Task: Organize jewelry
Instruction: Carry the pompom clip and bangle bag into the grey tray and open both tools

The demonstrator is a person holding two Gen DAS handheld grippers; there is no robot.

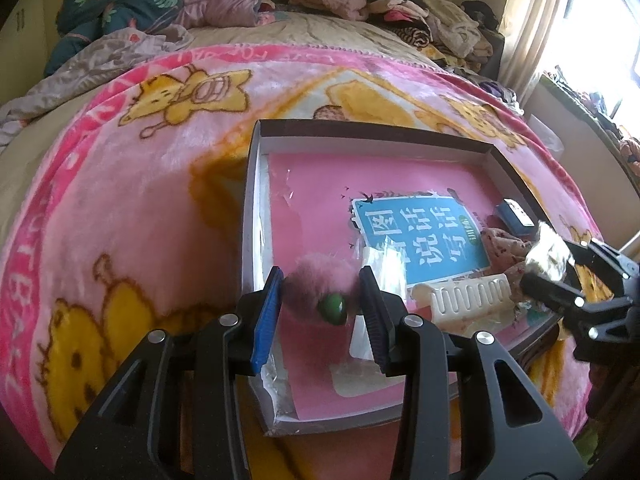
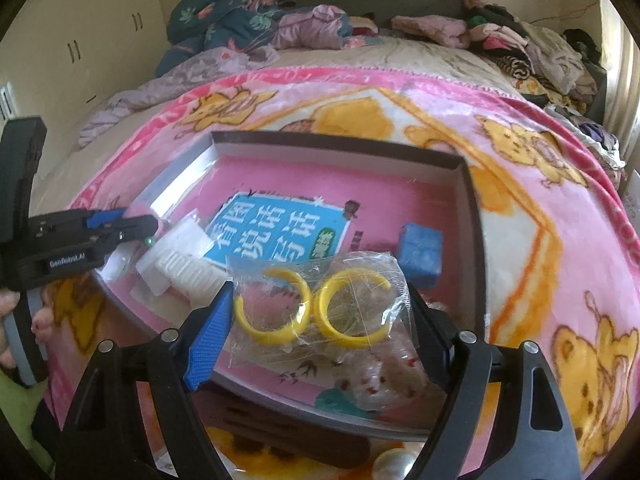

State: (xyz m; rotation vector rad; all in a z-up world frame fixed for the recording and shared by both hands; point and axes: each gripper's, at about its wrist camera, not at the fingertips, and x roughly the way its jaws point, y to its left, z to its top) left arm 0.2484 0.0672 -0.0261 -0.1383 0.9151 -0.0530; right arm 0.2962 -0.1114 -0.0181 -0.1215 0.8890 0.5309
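A shallow cardboard box lined with a pink book lies on the bed; it also shows in the right wrist view. My left gripper is shut on a fuzzy pink pom-pom piece with a green stone, held over the box's near left corner. My right gripper is shut on a clear plastic bag holding two yellow hoop earrings, above the box's near edge. In the left wrist view the right gripper sits at the box's right side. In the right wrist view the left gripper is at far left.
Inside the box are a white comb, a blue small box, a floral fabric piece and clear packets. A pearl lies on the pink cartoon blanket. Piled clothes fill the far side of the bed.
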